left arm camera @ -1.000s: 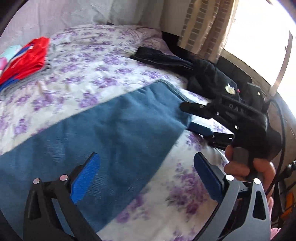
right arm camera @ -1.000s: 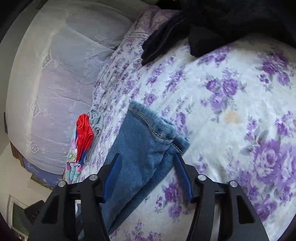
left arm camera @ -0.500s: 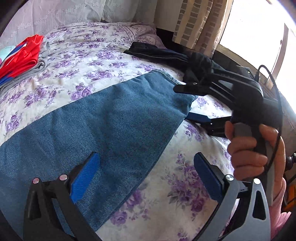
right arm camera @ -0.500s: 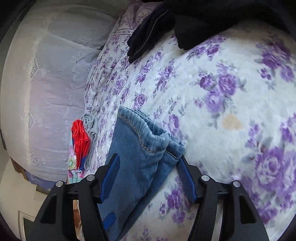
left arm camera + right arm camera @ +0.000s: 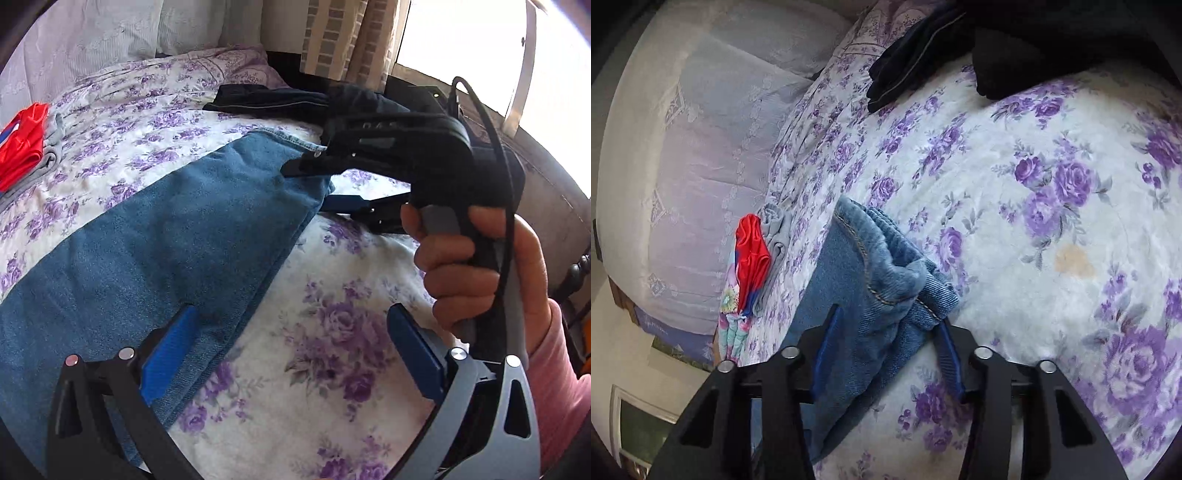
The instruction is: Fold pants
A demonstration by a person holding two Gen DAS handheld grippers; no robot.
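Blue jeans [image 5: 177, 236] lie stretched across the floral bedspread [image 5: 332, 332]. My left gripper [image 5: 291, 354] is open above the sheet, its left pad over the jeans' edge, holding nothing. My right gripper [image 5: 886, 350] has the jeans' hem end [image 5: 886, 280] between its blue pads; the jaws are partly closed around the bunched denim but still stand apart. In the left wrist view the right gripper [image 5: 317, 184] reaches in from the right, one finger above and one below the hem.
A red and grey stack of folded clothes [image 5: 26, 147] lies at the far left, also in the right wrist view [image 5: 753, 266]. Dark garments [image 5: 280, 99] are heaped at the bed's far edge by the curtain [image 5: 347, 37]. A pillow [image 5: 701, 147] lies at the head.
My right gripper has slid further onto the hem and narrowed around it, bunching the denim. My left gripper has dropped lower, staying open.
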